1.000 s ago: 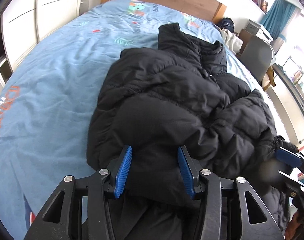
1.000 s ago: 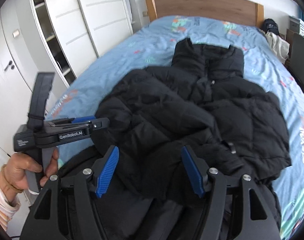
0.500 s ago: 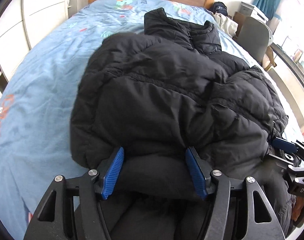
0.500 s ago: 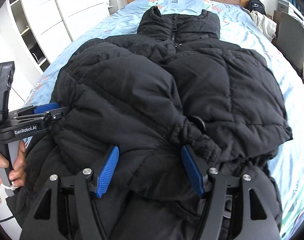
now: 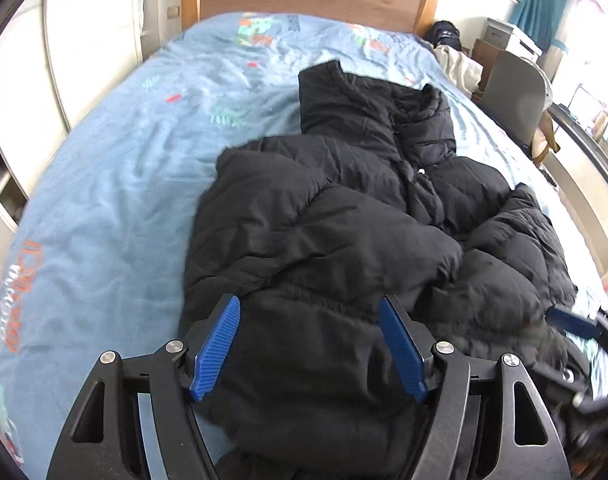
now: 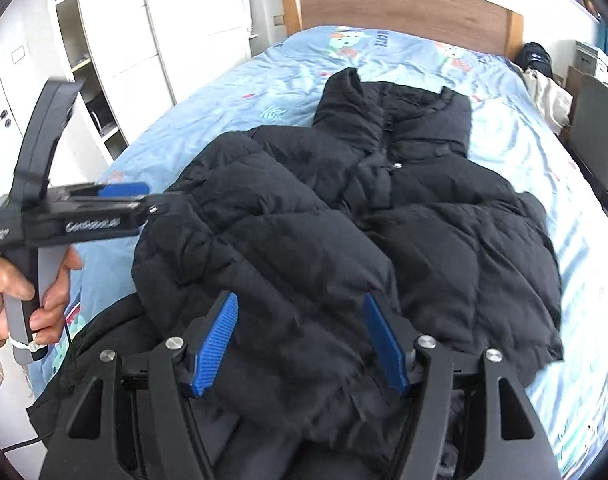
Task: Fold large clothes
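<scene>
A black puffer jacket (image 5: pixel 344 240) lies on the blue bed, collar toward the headboard, sleeves and sides bunched over its body; it also shows in the right wrist view (image 6: pixel 344 240). My left gripper (image 5: pixel 310 346) is open and empty, raised over the jacket's near left hem. It also shows from the side in the right wrist view (image 6: pixel 151 204), at the jacket's left edge. My right gripper (image 6: pixel 299 346) is open and empty over the near hem. Part of it shows in the left wrist view (image 5: pixel 580 326) at the jacket's right side.
The blue patterned bedsheet (image 5: pixel 103 200) has free room left of the jacket. A wooden headboard (image 6: pixel 404 4) stands at the far end. White wardrobes (image 6: pixel 123 40) line the left side. A grey chair (image 5: pixel 516 96) and clothes (image 6: pixel 544 92) sit at the right.
Both grippers have pulled back and up from the jacket. The jacket's hem, held up close half a second ago, now lies lower on the bed.
</scene>
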Demonstrator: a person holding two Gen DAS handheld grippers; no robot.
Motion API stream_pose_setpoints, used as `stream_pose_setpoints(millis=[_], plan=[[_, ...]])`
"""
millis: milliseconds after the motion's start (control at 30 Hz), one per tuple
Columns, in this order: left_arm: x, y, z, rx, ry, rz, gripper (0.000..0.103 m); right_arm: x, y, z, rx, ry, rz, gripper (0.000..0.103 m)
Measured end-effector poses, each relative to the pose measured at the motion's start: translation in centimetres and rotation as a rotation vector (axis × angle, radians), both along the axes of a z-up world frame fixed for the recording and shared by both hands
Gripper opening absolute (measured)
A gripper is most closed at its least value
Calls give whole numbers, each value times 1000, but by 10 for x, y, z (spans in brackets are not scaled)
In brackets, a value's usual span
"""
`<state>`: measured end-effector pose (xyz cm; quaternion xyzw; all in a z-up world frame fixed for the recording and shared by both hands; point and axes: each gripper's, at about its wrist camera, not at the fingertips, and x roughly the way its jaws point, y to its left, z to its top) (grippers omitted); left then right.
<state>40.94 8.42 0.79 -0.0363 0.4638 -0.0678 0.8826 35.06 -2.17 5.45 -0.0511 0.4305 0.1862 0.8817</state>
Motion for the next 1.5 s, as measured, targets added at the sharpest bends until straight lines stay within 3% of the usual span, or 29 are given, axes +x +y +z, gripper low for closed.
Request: stream_pose_setpoints(millis=[167,300,433,600,833,1033,1167,1500], plan=[[8,-12,-46,27,70,3,80,18,0,-40,-20,55,-5,64],[6,-14,-61,29,80,18,83,19,-7,-54,8,77,-8,64],[-7,-14,-45,44,50,38,83,10,-6,-47,-5,73,-19,64],[-53,-17,-28,43,-26,45,83,-18,-15,-32,13,50,-24,64],[-84,-37,-41,69,29,7,84,-50,-39,-49,22,123,-93,64],[-112,-35,-10,9,23,17,84,-79,-53,-30,-6,109,-131,64],[-138,-34,13,64,18,24,84,-109,-66,-7,-2,68,-164,64],[-205,-3,40,82,-3,97,84,-195,-122,19,43,14,-257,64]])
